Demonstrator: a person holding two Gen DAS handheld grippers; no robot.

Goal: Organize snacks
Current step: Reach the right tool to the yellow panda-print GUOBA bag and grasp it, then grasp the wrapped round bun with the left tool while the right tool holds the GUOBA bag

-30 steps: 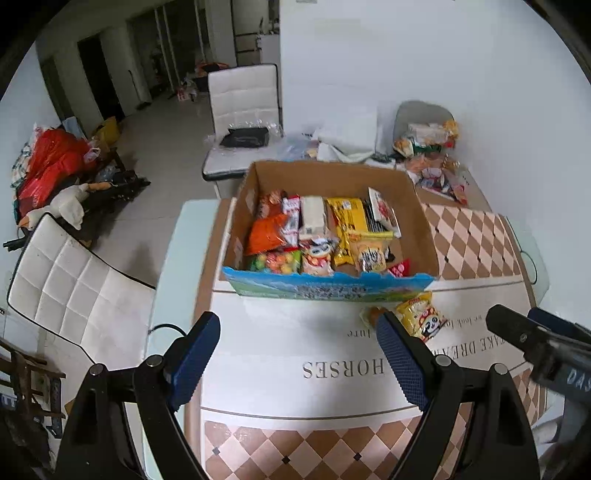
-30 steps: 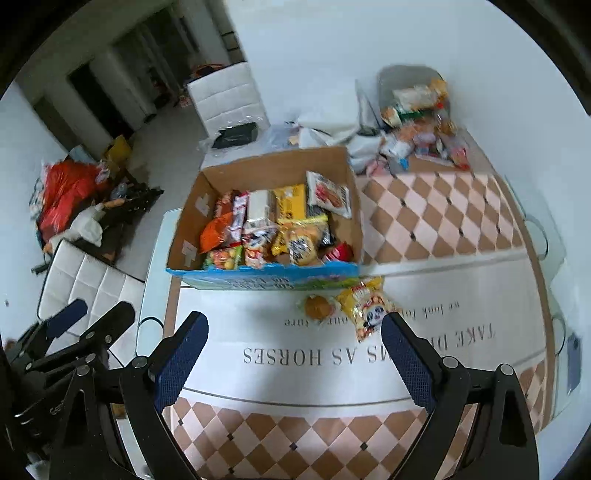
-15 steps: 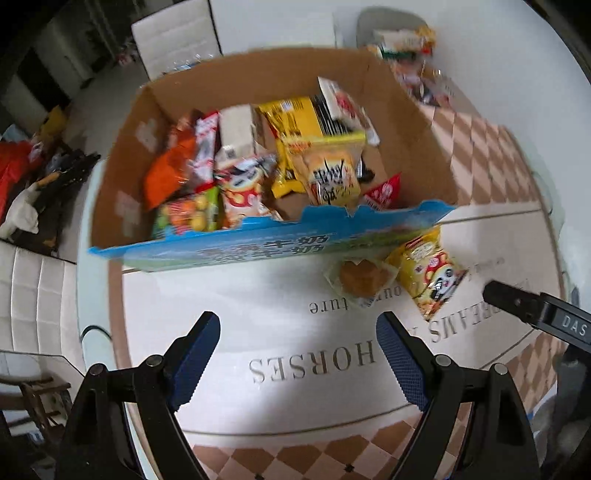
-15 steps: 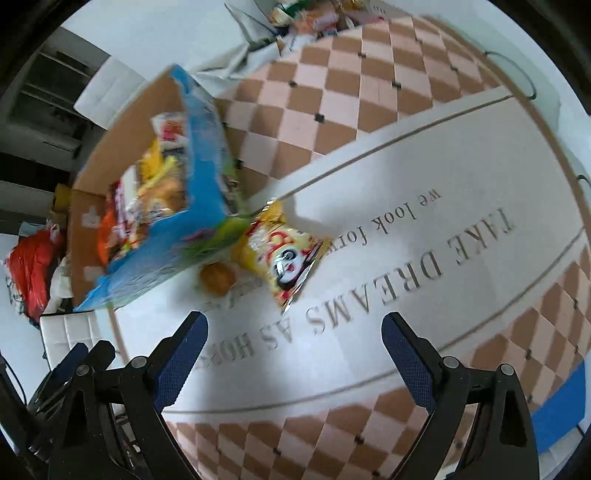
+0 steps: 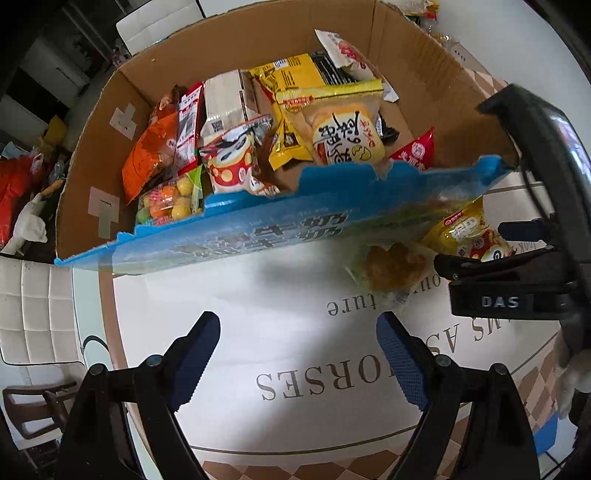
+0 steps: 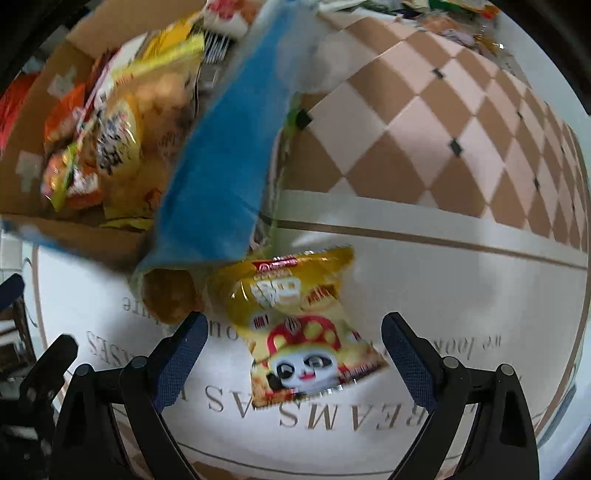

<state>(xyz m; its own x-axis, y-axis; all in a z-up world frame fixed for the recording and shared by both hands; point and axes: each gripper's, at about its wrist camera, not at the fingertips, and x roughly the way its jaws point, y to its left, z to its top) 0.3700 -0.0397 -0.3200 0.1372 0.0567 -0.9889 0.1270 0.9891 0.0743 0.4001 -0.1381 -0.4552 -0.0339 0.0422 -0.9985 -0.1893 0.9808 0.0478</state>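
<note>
A cardboard box with a blue front wall (image 5: pixel 258 236) stands on the table and holds several snack packets (image 5: pixel 343 125). The box also shows in the right wrist view (image 6: pixel 221 155). A yellow panda snack packet (image 6: pixel 299 325) lies on the table in front of the box, between the open fingers of my right gripper (image 6: pixel 291 354). A clear-wrapped orange bun (image 6: pixel 166 295) lies beside it at the box's foot; it also shows in the left wrist view (image 5: pixel 391 266). My left gripper (image 5: pixel 299 354) is open and empty above the table, short of the box. The right gripper body (image 5: pixel 517 280) shows at the right.
The tablecloth (image 5: pixel 295 406) is white with printed words and a checkered border (image 6: pixel 443 110). White chairs (image 5: pixel 33 310) stand at the left and beyond the box. More packets and clutter (image 6: pixel 443 22) lie at the table's far end.
Both grippers have moved forward and down toward the box. The right gripper now has the panda packet between its open fingers. The left gripper is closer to the box front.
</note>
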